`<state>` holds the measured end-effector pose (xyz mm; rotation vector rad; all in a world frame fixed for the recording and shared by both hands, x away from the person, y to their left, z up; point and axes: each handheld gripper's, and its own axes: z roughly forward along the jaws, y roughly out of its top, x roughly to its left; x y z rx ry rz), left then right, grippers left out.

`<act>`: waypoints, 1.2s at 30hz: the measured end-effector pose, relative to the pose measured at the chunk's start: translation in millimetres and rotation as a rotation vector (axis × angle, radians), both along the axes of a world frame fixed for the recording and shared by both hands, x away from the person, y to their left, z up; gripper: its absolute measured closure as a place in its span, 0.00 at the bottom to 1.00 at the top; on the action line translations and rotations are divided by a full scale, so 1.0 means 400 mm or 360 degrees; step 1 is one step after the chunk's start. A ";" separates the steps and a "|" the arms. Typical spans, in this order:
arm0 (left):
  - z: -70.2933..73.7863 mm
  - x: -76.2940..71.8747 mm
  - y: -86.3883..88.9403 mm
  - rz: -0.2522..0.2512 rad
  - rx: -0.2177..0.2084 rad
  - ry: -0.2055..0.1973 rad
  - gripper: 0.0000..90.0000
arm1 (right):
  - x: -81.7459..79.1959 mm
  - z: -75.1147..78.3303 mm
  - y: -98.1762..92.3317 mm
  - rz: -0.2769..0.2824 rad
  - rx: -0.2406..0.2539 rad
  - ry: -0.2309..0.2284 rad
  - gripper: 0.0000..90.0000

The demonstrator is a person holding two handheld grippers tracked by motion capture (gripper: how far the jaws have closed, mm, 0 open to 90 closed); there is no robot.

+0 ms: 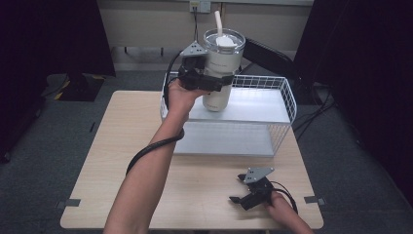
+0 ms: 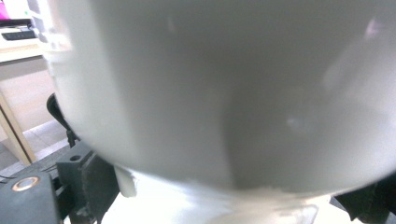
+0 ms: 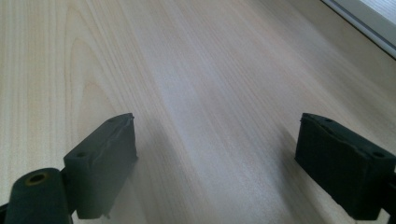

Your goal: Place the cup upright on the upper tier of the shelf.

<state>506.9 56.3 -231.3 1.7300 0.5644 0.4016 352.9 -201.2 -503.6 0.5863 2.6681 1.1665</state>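
— Tongs first: where are they?
— Right tongs (image 1: 242, 189) rest gaping on bare counter (image 1: 204, 195) near its front edge. Left tongs (image 1: 220, 83) are clamped round a white tumbler (image 1: 219, 73), held above the wire basket (image 1: 287, 97) at the counter's back.
— Inside the tumbler?
— A lid and a straw (image 1: 218, 22).

Cream tumbler (image 1: 218, 73) w/ clear lid, white wire basket (image 1: 287, 100), light wood-grain table (image 1: 122, 161), blk hand-held grippers
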 end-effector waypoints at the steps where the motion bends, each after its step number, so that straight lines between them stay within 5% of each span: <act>1: -0.001 0.001 -0.001 -0.0001 0.0002 -0.0003 0.10 | 0.000 0.000 0.000 0.0000 0.0000 -0.0001 0.13; 28: -0.049 0.031 -0.018 0.0096 0.0026 -0.0009 0.10 | 0.000 0.000 0.000 0.0000 -0.0001 -0.0001 0.13; 36: -0.063 0.032 -0.015 0.0115 -0.0013 -0.0004 0.10 | 0.000 0.000 0.000 0.0001 -0.0001 -0.0001 0.13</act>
